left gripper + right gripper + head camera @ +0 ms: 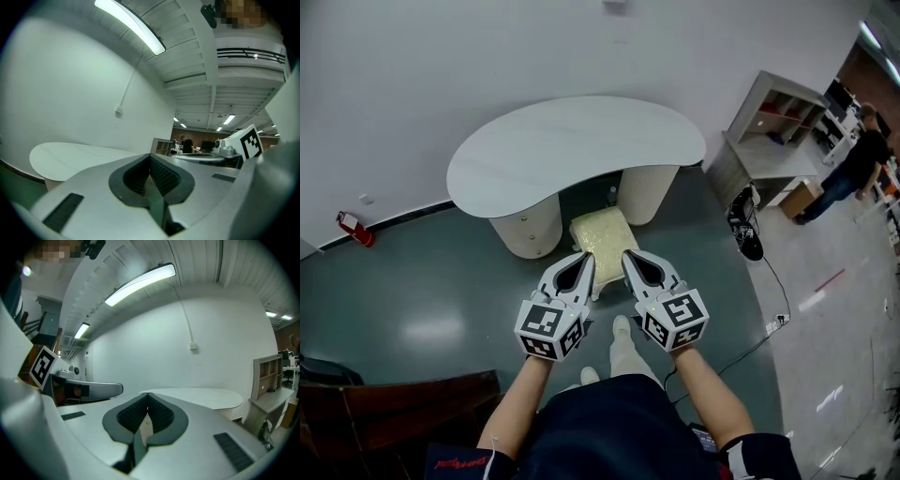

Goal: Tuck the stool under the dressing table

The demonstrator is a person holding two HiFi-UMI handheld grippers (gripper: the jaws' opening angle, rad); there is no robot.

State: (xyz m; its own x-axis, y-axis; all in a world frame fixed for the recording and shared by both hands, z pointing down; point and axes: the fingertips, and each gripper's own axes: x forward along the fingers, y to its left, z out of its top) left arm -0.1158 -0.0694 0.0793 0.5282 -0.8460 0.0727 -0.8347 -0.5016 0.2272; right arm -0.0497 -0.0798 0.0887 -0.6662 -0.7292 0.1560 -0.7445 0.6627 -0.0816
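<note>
The dressing table (572,150) has a white kidney-shaped top on two round cream pedestals and stands against the wall. The stool (602,234), with a pale yellow cushion, sits between the pedestals, its far part under the top. My left gripper (584,258) and right gripper (630,255) hover side by side over the stool's near edge. Both are shut with nothing in them. The left gripper view shows its shut gripper (150,157), the table top (70,159) and the other gripper (220,157). The right gripper view shows its shut gripper (147,408) and the table top (201,397).
A grey shelf unit (773,122) stands at the right, with a person (853,169) beyond it. A black bag and cable (748,234) lie on the floor to the right. A red object (356,228) lies by the left wall. Dark brown furniture (394,403) is at the near left.
</note>
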